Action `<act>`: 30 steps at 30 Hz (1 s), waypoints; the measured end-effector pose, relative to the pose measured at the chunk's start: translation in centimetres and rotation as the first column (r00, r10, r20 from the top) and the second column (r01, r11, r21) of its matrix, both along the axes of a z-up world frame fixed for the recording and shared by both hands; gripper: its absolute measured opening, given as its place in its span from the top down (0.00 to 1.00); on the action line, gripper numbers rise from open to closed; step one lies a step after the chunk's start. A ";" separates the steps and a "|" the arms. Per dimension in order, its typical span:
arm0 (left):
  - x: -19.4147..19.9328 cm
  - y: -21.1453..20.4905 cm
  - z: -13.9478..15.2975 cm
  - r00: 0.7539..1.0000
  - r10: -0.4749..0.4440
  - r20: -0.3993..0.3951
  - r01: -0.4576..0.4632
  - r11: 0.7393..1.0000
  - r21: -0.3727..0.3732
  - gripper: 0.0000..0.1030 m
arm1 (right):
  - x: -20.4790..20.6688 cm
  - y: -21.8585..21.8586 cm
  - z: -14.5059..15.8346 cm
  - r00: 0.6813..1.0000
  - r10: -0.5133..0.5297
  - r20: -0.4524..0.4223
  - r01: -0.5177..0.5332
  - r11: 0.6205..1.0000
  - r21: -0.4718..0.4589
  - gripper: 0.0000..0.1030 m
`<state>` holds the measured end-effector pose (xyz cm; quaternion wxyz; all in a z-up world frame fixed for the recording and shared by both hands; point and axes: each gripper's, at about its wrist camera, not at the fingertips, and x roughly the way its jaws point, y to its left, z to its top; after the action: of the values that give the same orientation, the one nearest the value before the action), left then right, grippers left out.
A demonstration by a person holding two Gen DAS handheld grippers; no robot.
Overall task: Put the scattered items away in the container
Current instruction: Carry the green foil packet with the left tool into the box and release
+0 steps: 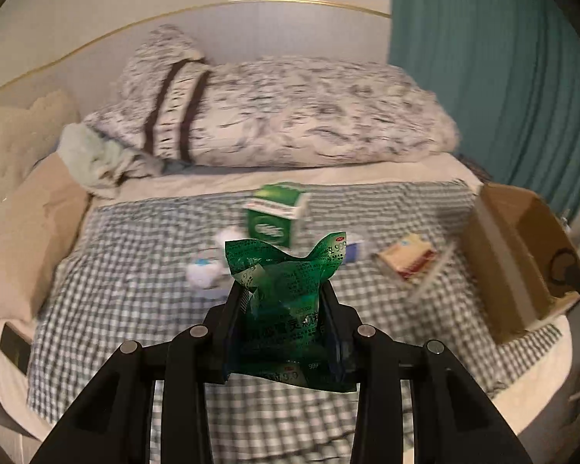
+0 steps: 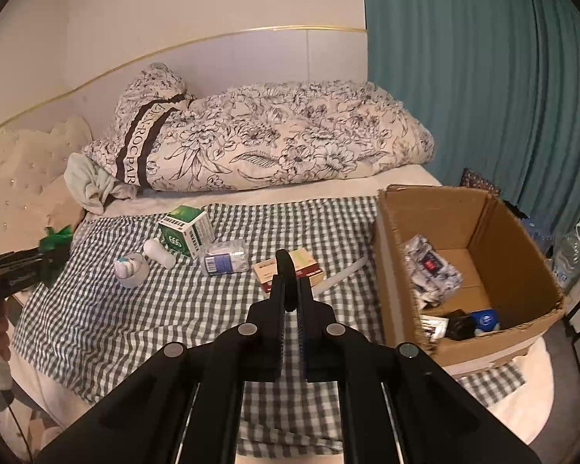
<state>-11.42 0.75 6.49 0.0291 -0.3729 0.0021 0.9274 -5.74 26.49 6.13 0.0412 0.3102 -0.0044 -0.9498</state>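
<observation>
The left gripper [image 1: 284, 297] clamps a green packet [image 1: 286, 294] above the bed [image 1: 135, 239] — carrying step. The right gripper [image 2: 290, 290] pinches a thin black thing (unclear what); next comes the box [image 2: 483, 216] at the bed's right edge.

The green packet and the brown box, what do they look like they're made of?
Green packet: thin glossy plastic film, likely; it crumples and glints between the left gripper fingers. Brown box: matte corrugated cardboard, with ragged torn edges.

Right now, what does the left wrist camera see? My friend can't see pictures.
The left gripper pinches a crinkled green packet above a checked blanket. Beyond lie a green box, a tan box and an open cardboard box.
</observation>
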 end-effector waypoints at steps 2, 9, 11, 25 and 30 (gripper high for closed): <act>-0.1 2.4 0.4 0.999 -0.034 -0.002 0.034 0.999 0.004 0.64 | 0.3 1.1 0.2 1.000 -0.007 0.000 0.007 1.000 0.000 0.95; -1.6 11.5 1.8 0.987 -0.163 -0.009 0.164 0.986 0.009 0.64 | 0.4 6.4 0.8 0.998 -0.064 -0.006 0.064 0.998 -0.006 0.95; -2.0 14.3 1.9 0.980 -0.201 -0.006 0.201 0.980 0.008 0.64 | 0.3 8.0 0.9 0.996 -0.086 -0.006 0.086 0.996 -0.014 0.95; -3.8 31.9 -1.6 0.888 -0.455 0.070 0.452 0.891 0.049 0.64 | -2.2 20.1 -1.4 0.972 -0.228 0.055 0.230 0.973 -0.032 0.95; -4.4 34.5 -3.8 0.868 -0.486 0.100 0.484 0.874 0.044 0.64 | -2.9 22.1 -3.4 0.965 -0.246 0.092 0.250 0.968 -0.033 0.95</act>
<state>-15.80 35.26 2.73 0.2640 -0.4098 0.0861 0.8689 -8.64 48.61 2.72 -0.0713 0.3472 -0.0660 -0.9327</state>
